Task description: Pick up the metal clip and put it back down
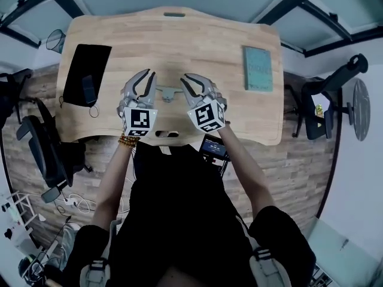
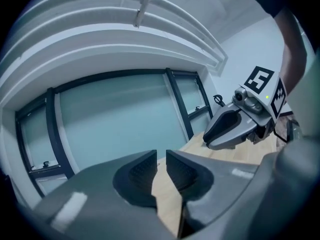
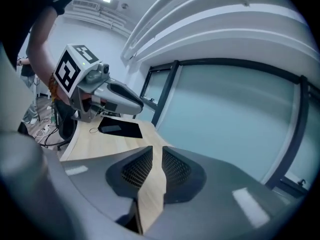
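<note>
The metal clip (image 1: pixel 169 92) lies on the table (image 1: pixel 179 34) between your left gripper (image 1: pixel 148 76) and right gripper (image 1: pixel 189 79) (both jaws slightly apart, empty), so no lift is under way.

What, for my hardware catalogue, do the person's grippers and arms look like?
Both the left gripper and right gripper are smooth grey shells with dark, mesh-textured jaws. Each carries a white cube with black square markers. The person wears a black top and an orange-brown beaded bracelet on the left wrist.
</note>
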`<state>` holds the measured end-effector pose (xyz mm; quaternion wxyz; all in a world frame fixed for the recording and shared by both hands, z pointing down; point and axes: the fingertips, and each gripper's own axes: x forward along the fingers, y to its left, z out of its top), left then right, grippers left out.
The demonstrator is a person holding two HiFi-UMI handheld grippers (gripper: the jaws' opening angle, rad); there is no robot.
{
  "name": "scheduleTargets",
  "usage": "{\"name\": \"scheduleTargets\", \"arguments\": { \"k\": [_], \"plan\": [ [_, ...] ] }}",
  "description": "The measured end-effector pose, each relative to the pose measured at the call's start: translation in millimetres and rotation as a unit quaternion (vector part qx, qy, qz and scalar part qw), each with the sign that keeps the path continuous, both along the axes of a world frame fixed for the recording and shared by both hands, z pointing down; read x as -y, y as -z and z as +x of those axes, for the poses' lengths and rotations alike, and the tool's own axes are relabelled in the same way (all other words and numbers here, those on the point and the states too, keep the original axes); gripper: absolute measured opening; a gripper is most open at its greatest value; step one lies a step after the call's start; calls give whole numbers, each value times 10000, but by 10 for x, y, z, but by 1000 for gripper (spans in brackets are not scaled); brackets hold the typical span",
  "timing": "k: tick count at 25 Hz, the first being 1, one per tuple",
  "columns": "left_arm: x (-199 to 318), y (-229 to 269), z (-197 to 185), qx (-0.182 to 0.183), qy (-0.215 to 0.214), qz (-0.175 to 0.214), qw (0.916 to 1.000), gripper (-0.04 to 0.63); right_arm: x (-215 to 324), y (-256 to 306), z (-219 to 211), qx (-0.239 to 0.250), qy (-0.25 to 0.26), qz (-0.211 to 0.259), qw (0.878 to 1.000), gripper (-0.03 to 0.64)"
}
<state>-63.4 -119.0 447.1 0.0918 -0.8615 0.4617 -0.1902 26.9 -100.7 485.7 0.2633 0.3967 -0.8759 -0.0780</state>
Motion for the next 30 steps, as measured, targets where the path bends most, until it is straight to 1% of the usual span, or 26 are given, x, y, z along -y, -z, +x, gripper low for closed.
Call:
{"name": "scheduleTargets", "arguments": {
  "k": [2, 7, 12, 17, 19, 22, 24, 26, 28, 30],
  "plan": [
    [-19, 114, 24, -142, 74, 48, 9999, 57, -15, 179, 16, 164, -89, 106, 9998, 84],
    [-123, 406, 102, -349, 107, 270, 9990, 57, -57, 638, 88, 580, -353, 431, 9968, 80],
    [-172, 653, 31, -800, 313, 402, 9955, 57, -134, 976, 105, 1094, -714, 690, 9890, 72],
    [-247, 732, 34, -1196, 415, 406, 9911, 57, -213, 1079, 236, 1727, -1373, 676, 9730, 57],
    [-269, 743, 45, -1274, 496, 436, 9897, 57, -230, 1082, 309, 1942, -1693, 708, 9636, 54],
    [-323, 820, 71, -1439, 584, 625, 9859, 57, -273, 1054, 397, 2283, -2155, 730, 9466, 32],
    [-343, 834, 94, -1504, 611, 654, 9846, 56, -300, 1023, 387, 2421, -2277, 683, 9407, 26],
    [-355, 837, 112, -1548, 615, 646, 9839, 40, -319, 1002, 349, 2447, -2282, 657, 9401, 21],
    [-364, 843, 125, -1561, 609, 651, 9837, 5, -334, 979, 294, 2426, -2232, 622, 9420, 21],
    [-364, 828, 135, -1535, 607, 633, 9843, 5, -352, 966, 206, 2373, -2096, 577, 9468, 20]
  ]
}}
